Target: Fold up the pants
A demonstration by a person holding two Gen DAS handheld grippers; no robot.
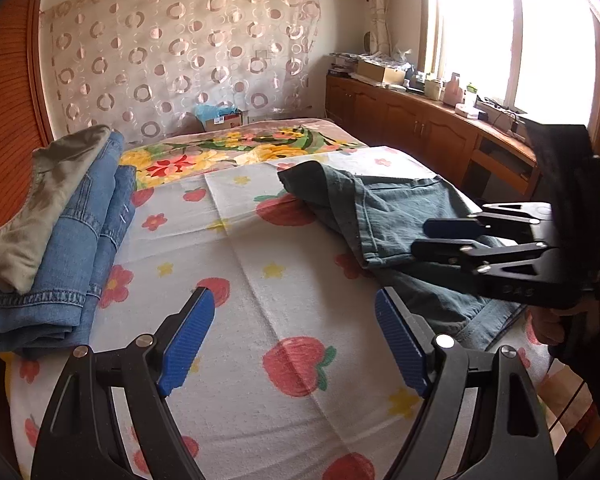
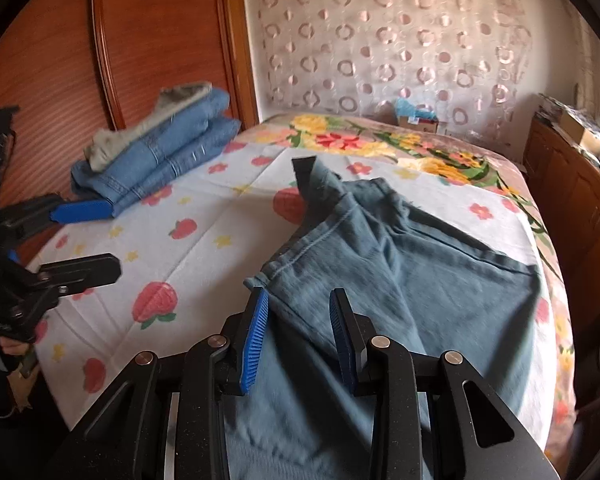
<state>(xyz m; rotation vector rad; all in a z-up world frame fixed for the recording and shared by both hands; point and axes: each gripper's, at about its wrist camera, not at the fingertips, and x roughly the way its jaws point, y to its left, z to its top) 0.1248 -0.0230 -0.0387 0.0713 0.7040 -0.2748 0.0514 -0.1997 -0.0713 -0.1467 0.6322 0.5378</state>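
Dark teal pants (image 1: 396,208) (image 2: 420,272) lie rumpled on the right half of the strawberry-print sheet (image 1: 240,248), one leg hem folded back toward the middle. My right gripper (image 2: 299,296) (image 1: 420,238) hovers over that hem, jaws partly apart, with the denim lying flat under and between the blue pads (image 2: 256,336); nothing shows them pressing on it. My left gripper (image 1: 294,300) (image 2: 116,238) stands wide open over bare sheet to the left of the pants, with nothing between its fingers.
A stack of folded blue jeans (image 1: 80,240) (image 2: 168,152) with an olive garment (image 1: 40,200) on top sits at the left by the wooden headboard (image 2: 160,40). A floral blanket (image 1: 228,152) covers the far end. Wooden cabinets (image 1: 420,120) run along the right under the window.
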